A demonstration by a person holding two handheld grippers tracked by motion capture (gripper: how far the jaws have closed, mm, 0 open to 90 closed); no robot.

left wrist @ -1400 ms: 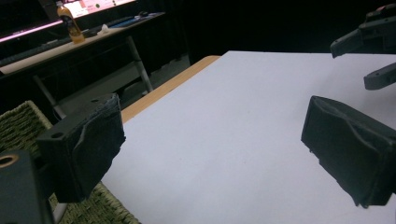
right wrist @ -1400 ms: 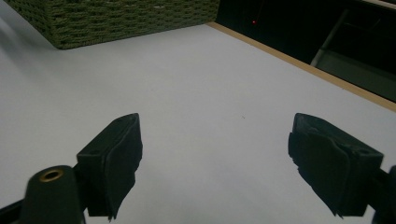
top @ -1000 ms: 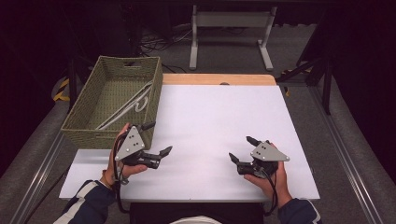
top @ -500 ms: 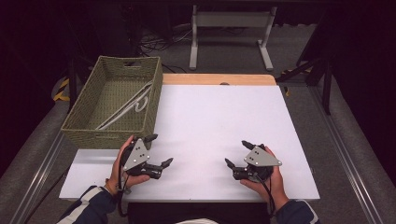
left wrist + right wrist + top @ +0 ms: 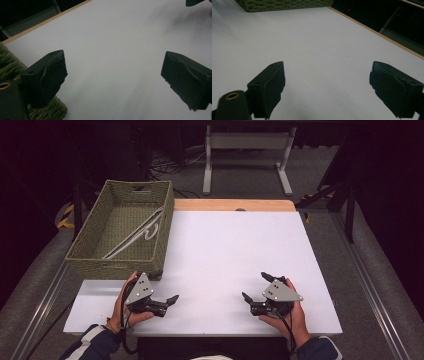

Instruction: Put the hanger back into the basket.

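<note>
My left gripper (image 5: 167,287) lies low over the white table (image 5: 235,250) near its front left, held in a hand just in front of the woven basket (image 5: 85,255). Its jaws stand open with bare table between them (image 5: 113,75). My right gripper (image 5: 253,286) is held near the front right, pointing left toward the other one. Its jaws have just been opening further and stand open, with nothing between them (image 5: 327,77). A white hanger (image 5: 140,232) lies slanted inside the basket.
The green basket stands at the table's left, and its corner (image 5: 10,65) is close beside my left jaw. A wooden strip (image 5: 235,205) runs along the table's far edge. A metal stand (image 5: 245,150) and cables sit on the dark floor beyond.
My left gripper has sunk toward the table and come nearer the front edge. The right gripper has barely shifted, and its jaws stand slightly wider.
</note>
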